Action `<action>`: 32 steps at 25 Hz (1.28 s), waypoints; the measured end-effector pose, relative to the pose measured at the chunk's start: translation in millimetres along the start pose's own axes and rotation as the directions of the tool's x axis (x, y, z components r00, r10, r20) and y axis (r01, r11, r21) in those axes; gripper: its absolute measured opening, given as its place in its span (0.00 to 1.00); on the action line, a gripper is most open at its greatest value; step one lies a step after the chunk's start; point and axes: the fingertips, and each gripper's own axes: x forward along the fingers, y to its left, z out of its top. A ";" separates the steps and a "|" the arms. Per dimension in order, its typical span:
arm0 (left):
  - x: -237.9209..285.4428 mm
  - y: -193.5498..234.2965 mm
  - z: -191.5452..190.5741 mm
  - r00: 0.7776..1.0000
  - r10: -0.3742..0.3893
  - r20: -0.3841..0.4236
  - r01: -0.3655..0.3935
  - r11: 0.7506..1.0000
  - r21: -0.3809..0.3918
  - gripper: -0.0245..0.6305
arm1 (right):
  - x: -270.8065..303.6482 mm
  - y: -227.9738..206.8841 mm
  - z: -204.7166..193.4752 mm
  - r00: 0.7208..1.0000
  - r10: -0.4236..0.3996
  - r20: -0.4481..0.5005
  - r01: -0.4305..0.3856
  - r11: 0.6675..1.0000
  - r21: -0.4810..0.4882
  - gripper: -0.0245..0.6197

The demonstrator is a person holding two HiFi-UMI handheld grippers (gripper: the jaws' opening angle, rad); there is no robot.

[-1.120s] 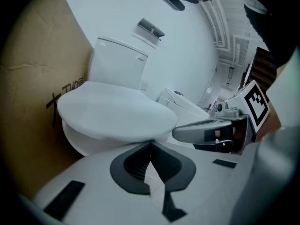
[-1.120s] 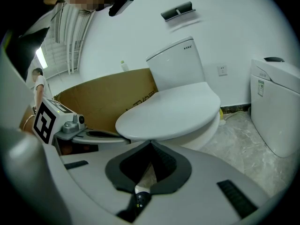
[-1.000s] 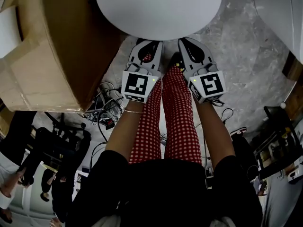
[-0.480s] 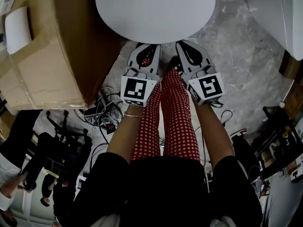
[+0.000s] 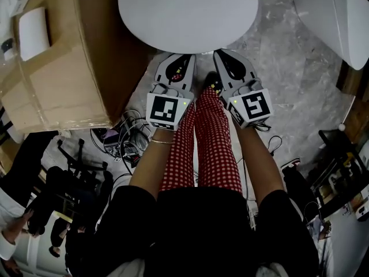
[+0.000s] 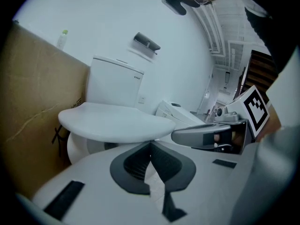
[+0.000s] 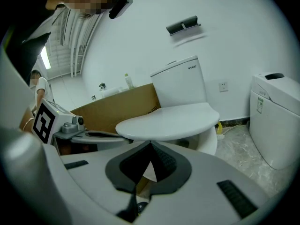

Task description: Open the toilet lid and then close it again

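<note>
Moved: left tongs [image 5: 183, 59] and right tongs [image 5: 223, 56] came back a little from the round white plastic toilet lid [image 5: 187, 10].
Lid: down flat (shut), just ahead of both tips.
Tongs: both closed, holding nothing.

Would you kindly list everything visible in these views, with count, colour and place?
White oval toilet lid: one, white, shut, just ahead of both grippers.
White ceramic cistern: one, white, behind the lid, at the wall.
Brown cardboard box: one, brown, left of the toilet.
Second white fixture: one, white, far right.
Tangled dark cables: several, black, on the floor by the box.
Grey marbled floor: grey, underneath everything.
Red checked trousers: one pair, red and white, between the arms.
Left gripper: one, grey, fingers together, empty.
Right gripper: one, grey, fingers together, empty.
</note>
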 end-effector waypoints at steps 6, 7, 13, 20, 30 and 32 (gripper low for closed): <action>-4.8 -2.8 19.2 1.000 -0.011 0.017 0.010 1.000 0.010 0.04 | -5.1 2.5 18.4 1.000 -0.007 0.020 0.007 1.000 -0.007 0.07; -5.3 -2.9 21.0 1.000 -0.014 0.017 0.014 1.000 0.011 0.04 | -5.5 3.0 20.2 1.000 -0.008 0.020 0.008 1.000 -0.011 0.07; -8.0 -1.1 33.4 0.999 -0.019 0.029 0.019 1.000 0.022 0.04 | -5.8 3.8 30.6 0.999 -0.019 0.043 0.020 1.000 -0.009 0.07; -9.2 -0.2 52.2 0.998 -0.017 0.054 0.016 1.000 0.020 0.04 | -5.3 4.3 47.3 0.998 -0.031 0.058 0.032 0.999 -0.025 0.07; -8.9 3.6 87.8 0.994 -0.022 0.104 0.018 0.999 0.040 0.04 | -2.6 4.5 82.2 0.993 -0.034 0.109 0.038 0.999 -0.032 0.07; -9.4 3.2 95.0 0.993 -0.024 0.114 0.020 0.999 0.043 0.04 | -3.5 4.4 89.0 0.992 -0.039 0.117 0.043 0.999 -0.032 0.07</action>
